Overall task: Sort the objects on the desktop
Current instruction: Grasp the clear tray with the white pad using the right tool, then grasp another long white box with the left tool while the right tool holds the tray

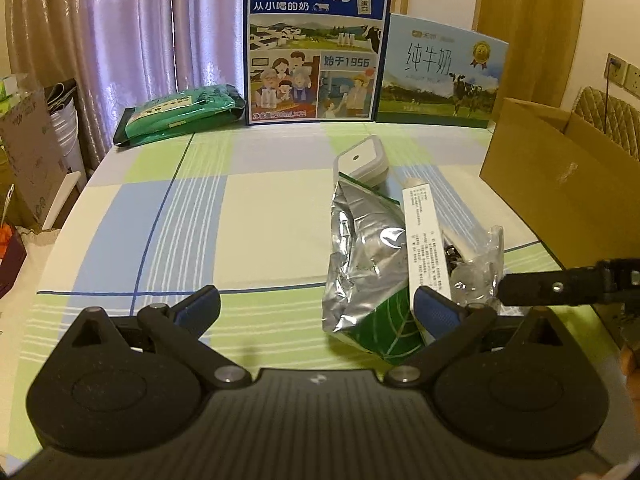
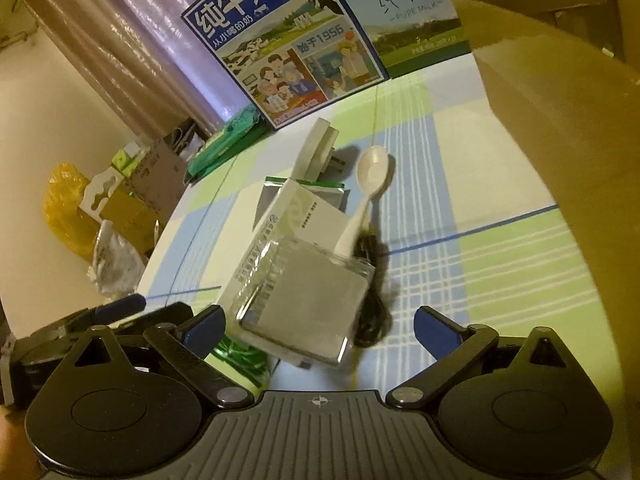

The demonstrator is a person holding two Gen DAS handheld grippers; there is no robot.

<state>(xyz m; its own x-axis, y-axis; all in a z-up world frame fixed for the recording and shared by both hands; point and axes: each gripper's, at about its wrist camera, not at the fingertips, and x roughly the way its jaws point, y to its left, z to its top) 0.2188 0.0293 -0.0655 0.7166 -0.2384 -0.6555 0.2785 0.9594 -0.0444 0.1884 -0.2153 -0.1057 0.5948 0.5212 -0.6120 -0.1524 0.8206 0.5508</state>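
A pile of loose items lies on the checked tablecloth: a crumpled silver and green foil bag, a long white box, a clear plastic packet and a white plug adapter. My left gripper is open, low over the cloth, with its right fingertip against the foil bag and box. In the right wrist view my right gripper is open around the clear packet and a black cable. A white spoon lies beyond them.
An open cardboard box stands on the right, close to the pile. Two milk cartons stand at the back, with a green packet to their left. Clutter sits off the table's left edge.
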